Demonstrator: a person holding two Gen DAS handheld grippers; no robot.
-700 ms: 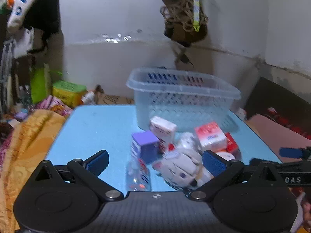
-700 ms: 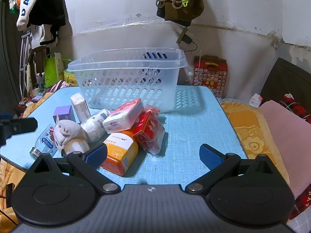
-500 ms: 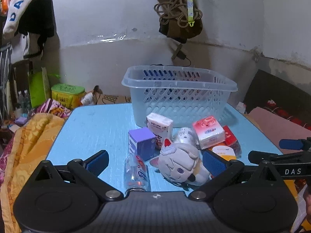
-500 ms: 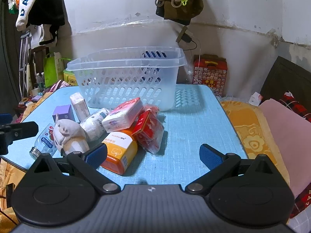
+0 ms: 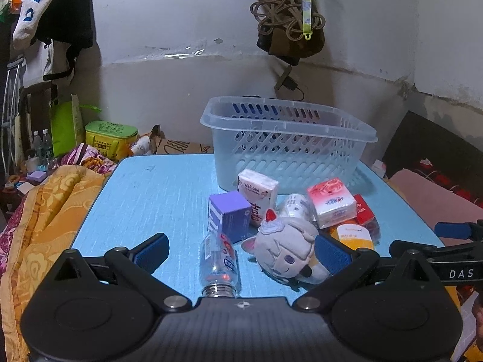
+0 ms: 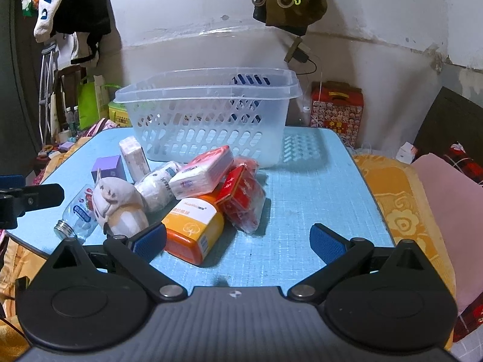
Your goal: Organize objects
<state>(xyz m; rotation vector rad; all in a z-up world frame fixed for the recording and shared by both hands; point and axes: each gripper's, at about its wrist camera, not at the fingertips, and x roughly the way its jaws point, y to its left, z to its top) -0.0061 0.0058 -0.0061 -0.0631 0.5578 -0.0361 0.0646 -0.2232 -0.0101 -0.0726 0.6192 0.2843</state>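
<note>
A pile of objects lies on the blue table (image 5: pixel 145 199) in front of a clear plastic basket (image 5: pixel 286 141): a clear bottle (image 5: pixel 219 264), a plush doll (image 5: pixel 286 250), a purple box (image 5: pixel 231 215), tissue packs (image 5: pixel 330 202), an orange box (image 6: pixel 194 226) and red packets (image 6: pixel 244 202). My left gripper (image 5: pixel 243 252) is open and empty, with the bottle and doll between its fingers. My right gripper (image 6: pixel 238 239) is open and empty at the table's near edge, its left finger beside the orange box. The basket (image 6: pixel 208 117) looks empty.
A yellow patterned blanket (image 5: pixel 45 217) lies left of the table, and a pink cushion (image 6: pixel 452 199) and yellow cloth to the right. A red gift box (image 6: pixel 336 107) stands behind the table. Clutter and a green tin (image 5: pixel 110 138) sit at the back left.
My left gripper has pulled back and tilted, so the pile sits farther off and lower in its view. The right gripper has barely moved. Nothing was picked up.
</note>
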